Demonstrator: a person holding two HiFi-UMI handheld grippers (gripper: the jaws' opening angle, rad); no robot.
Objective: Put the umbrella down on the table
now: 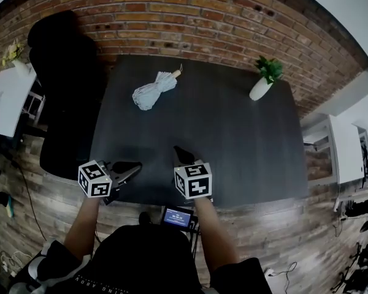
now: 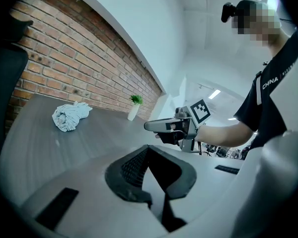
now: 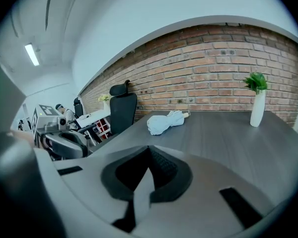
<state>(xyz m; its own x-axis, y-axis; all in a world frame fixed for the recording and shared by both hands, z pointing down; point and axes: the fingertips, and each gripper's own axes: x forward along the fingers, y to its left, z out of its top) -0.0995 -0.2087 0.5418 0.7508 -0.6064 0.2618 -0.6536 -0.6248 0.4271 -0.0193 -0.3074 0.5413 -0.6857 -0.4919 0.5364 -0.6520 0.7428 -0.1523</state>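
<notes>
Umbrella [image 1: 154,89] folded, pale, lying flat on dark tabletop [image 1: 233,139], far-left part, near brick wall [image 1: 172,17]; handle end points toward wall. Nothing touching it. Left gripper [image 1: 134,166] at near edge of tabletop, jaws pressed together, nothing between them. Right gripper [image 1: 180,153] just beside it to the right, also over near edge, jaws together, empty. Both well apart from umbrella. White vase with plant [image 1: 262,81] stands upright at far-right corner. Black chair [image 1: 64,72] left of tabletop. Right gripper view shows umbrella [image 3: 166,122] ahead, vase to its right
</notes>
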